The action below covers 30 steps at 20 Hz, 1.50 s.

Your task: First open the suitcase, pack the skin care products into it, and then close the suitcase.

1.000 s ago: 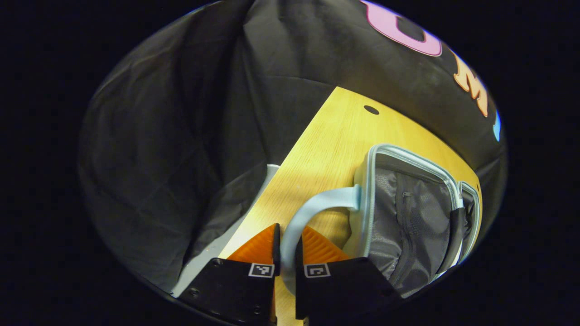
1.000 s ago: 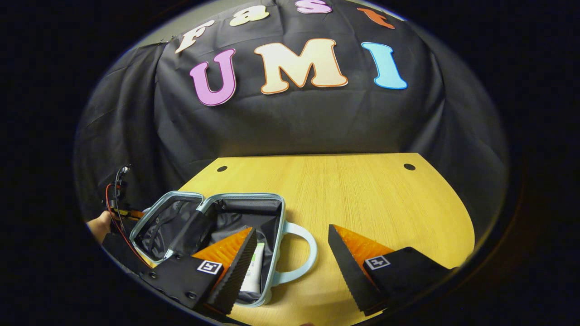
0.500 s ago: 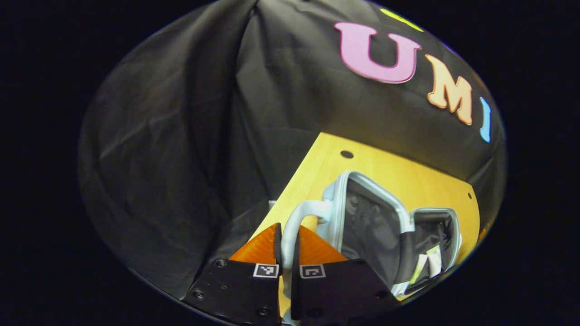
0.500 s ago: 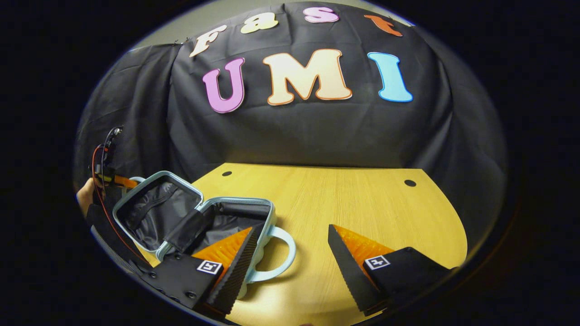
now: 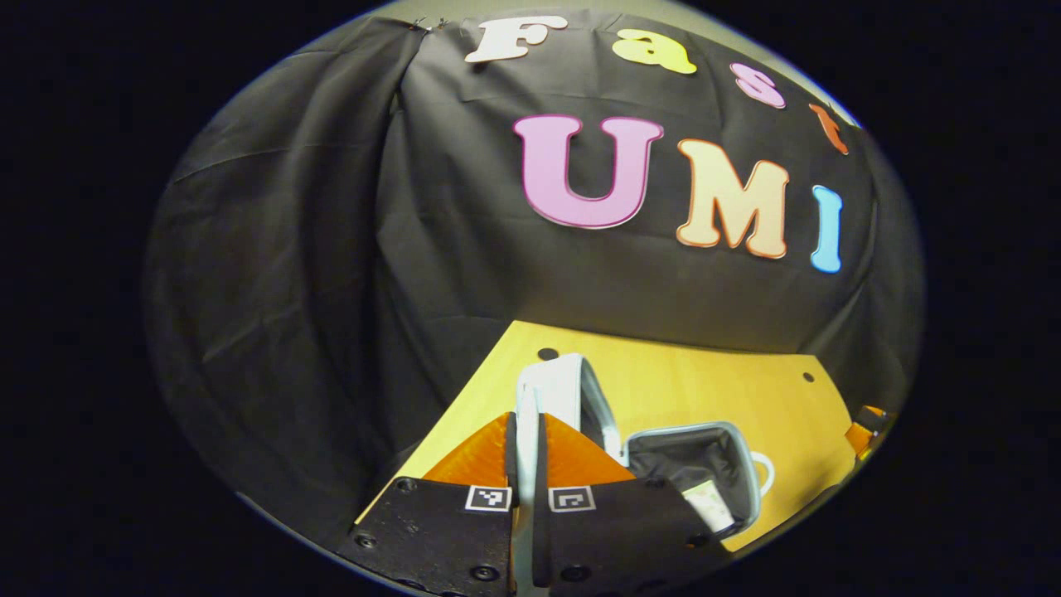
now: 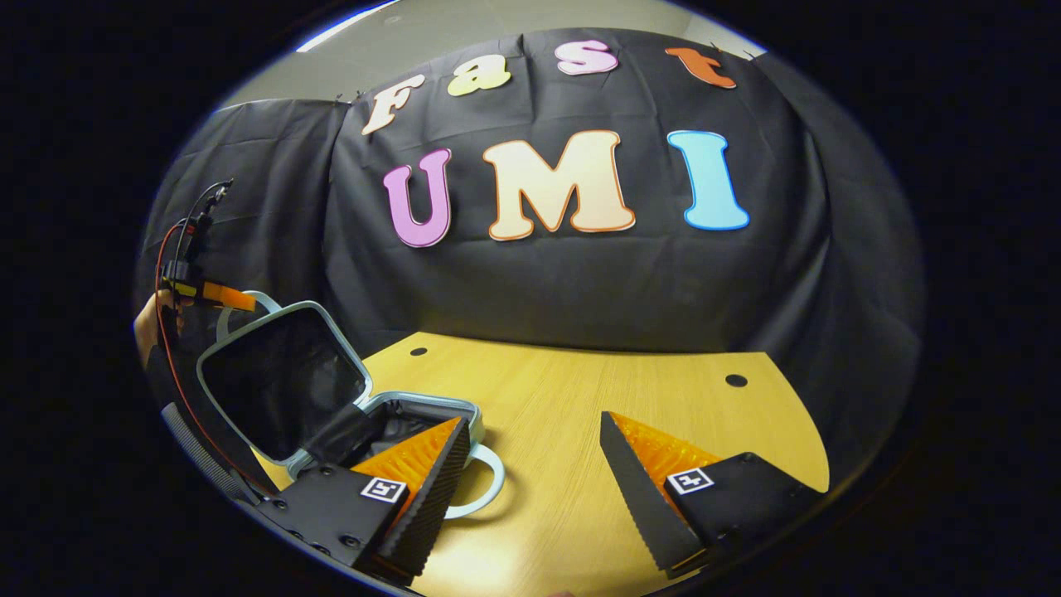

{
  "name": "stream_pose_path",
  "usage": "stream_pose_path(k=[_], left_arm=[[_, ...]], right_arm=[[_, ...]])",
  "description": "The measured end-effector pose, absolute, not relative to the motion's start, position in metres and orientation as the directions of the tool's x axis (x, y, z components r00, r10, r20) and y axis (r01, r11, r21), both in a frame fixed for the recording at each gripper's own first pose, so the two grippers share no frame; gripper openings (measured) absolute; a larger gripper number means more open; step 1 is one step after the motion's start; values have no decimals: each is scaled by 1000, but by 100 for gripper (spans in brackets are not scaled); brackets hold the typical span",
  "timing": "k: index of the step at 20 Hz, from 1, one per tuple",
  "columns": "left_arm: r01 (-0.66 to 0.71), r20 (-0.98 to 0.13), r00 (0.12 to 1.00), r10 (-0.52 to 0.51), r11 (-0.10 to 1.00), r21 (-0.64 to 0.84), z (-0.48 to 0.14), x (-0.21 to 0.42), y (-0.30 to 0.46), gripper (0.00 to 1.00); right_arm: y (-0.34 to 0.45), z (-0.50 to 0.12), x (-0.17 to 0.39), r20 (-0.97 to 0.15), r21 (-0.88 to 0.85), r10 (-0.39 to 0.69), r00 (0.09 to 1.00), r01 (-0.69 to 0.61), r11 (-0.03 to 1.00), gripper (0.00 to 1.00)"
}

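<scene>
The light-blue suitcase lies at the table's left, its lid (image 6: 282, 381) lifted roughly upright over the base (image 6: 431, 410). My left gripper (image 5: 524, 419) is shut on the lid's handle (image 5: 525, 390); in the right gripper view this gripper (image 6: 211, 292) shows at the lid's top, held by a hand (image 6: 149, 323). Inside the dark-lined base (image 5: 692, 452) lies a white and green tube (image 5: 709, 502). My right gripper (image 6: 532, 419) hovers open just right of the base, above its handle (image 6: 485, 489), with nothing between the fingers.
The wooden table (image 6: 597, 390) stretches to the right of the suitcase, with two small round holes (image 6: 736, 380) near its far edge. Black cloth walls stand close behind and to the left.
My left gripper has swung the lid up by its handle from lying flat to about upright. The right gripper has pulled back and tilted up a little, still open.
</scene>
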State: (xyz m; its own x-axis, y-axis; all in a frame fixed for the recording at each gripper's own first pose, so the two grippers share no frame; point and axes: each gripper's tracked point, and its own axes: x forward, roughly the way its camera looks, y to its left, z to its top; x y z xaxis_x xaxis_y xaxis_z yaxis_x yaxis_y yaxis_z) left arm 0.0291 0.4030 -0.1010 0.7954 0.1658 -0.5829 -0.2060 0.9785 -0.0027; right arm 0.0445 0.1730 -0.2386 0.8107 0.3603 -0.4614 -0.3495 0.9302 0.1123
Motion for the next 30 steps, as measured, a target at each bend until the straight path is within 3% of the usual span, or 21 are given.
stream_pose_path(k=[6, 15, 22, 30], left_arm=[[-95, -528, 847, 55, 994, -50, -91, 47, 312, 2], [17, -515, 850, -112, 982, -186, -111, 55, 192, 2], [103, -570, 790, -227, 965, -242, -162, 52, 103, 4], [142, -662, 708, -246, 968, -208, -226, 38, 53, 5]], right_arm=[[142, -227, 36, -442, 93, 361, 821, -358, 929, 98], [98, -215, 34, -430, 101, 341, 836, -331, 938, 98], [64, -207, 33, -411, 105, 296, 862, -277, 955, 98], [33, -200, 32, -403, 98, 270, 874, -252, 963, 98]])
